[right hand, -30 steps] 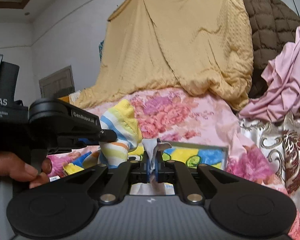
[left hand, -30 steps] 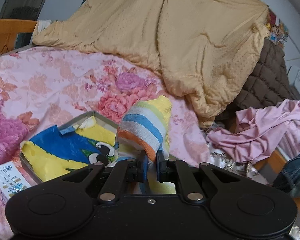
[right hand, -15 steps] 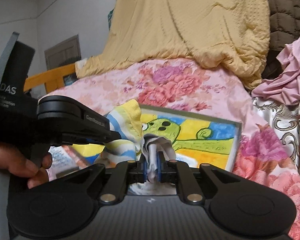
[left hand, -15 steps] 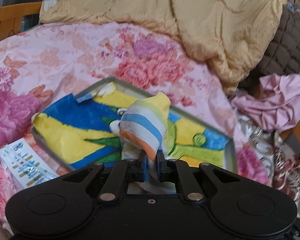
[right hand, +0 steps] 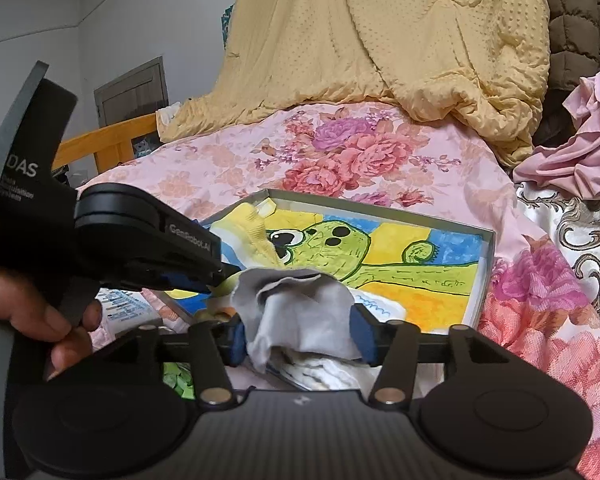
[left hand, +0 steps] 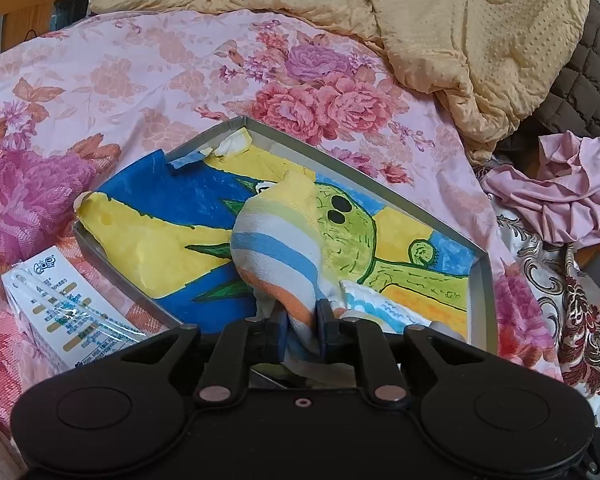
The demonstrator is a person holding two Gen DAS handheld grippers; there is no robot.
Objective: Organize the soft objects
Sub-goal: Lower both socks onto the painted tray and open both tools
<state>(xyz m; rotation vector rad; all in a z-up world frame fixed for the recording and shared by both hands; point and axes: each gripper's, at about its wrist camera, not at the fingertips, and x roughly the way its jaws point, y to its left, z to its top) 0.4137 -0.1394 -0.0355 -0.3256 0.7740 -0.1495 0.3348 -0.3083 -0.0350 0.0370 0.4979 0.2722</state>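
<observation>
Bed with pink floral sheet (left hand: pixel 148 64), yellow quilt (left hand: pixel 459 20) heaped upper right. Carton (left hand: pixel 56 312) lower left. Tray (left hand: pixel 484 280) with cartoon drawing at centre. Left gripper (left hand: pixel 303 326): jaws just easing apart, pads touching striped sock (left hand: pixel 276 248) drooping into tray. Right gripper (right hand: pixel 298 336): jaws just sprung wide, grey sock (right hand: pixel 300 304) loose between them over tray's near edge. Pink cloth (left hand: pixel 559 192) at right.

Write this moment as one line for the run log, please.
left gripper: pinching striped sock, jaws easing | right gripper: jaws just opened, grey sock end between, unpressed | place: over grey tray with cartoon drawing
</observation>
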